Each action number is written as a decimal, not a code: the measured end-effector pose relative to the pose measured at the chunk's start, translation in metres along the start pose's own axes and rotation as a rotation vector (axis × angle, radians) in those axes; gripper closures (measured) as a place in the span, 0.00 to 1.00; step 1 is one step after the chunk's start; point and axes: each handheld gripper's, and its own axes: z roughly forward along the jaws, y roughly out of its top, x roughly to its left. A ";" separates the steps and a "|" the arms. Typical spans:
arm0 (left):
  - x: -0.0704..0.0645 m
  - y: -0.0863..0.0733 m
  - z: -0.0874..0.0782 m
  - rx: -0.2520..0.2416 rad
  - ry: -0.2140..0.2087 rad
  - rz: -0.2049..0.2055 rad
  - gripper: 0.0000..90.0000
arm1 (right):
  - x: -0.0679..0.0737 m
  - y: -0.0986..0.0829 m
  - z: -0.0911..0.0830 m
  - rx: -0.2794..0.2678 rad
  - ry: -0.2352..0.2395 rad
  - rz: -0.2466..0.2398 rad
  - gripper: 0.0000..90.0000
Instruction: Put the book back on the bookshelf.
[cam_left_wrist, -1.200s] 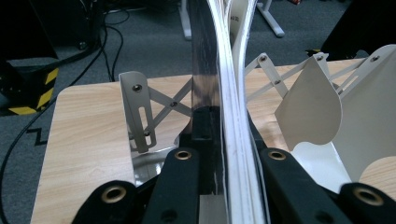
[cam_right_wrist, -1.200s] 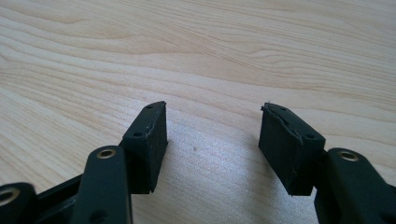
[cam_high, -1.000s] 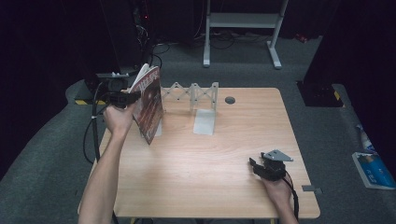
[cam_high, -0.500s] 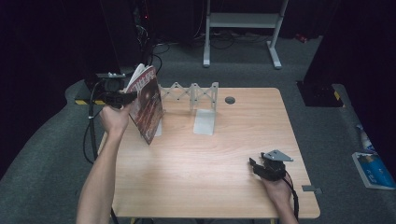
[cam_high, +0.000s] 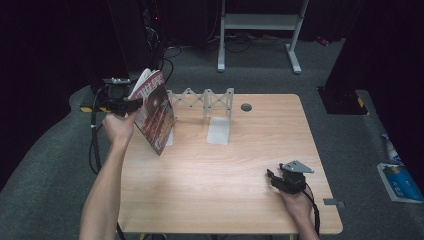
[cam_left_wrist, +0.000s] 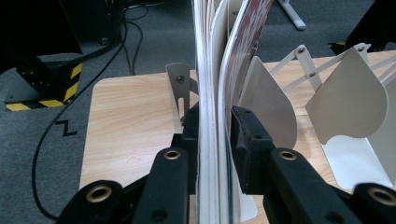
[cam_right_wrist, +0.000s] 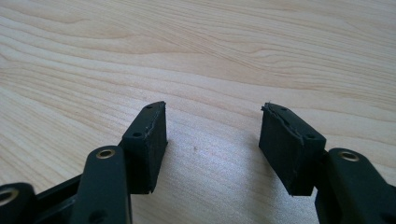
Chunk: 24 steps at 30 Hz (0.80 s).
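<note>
A magazine with a dark red cover hangs tilted above the table's far left part, next to the left end of a white expanding file rack. My left gripper is shut on its upper edge. In the left gripper view the magazine stands edge-on between the black pads, with the rack's white dividers just behind. My right gripper rests low near the table's front right, open, and in its own view the right gripper has nothing but bare wood between its jaws.
The wooden table has a round cable hole at the back. Black cables hang off the left edge. A white frame stands on the floor behind, and a blue packet lies on the floor at right.
The left hand with the magazine has shifted very slightly; the right gripper has stayed still.
</note>
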 end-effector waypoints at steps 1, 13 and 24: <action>0.000 0.000 0.000 0.002 0.001 0.001 0.83 | 0.000 0.000 0.000 0.001 0.000 0.002 0.46; 0.010 -0.008 -0.002 -0.015 0.010 -0.016 0.69 | 0.000 0.000 0.000 0.000 0.000 -0.001 0.46; 0.013 -0.013 -0.014 -0.058 -0.011 0.011 0.57 | 0.000 0.000 0.000 0.000 0.000 -0.001 0.46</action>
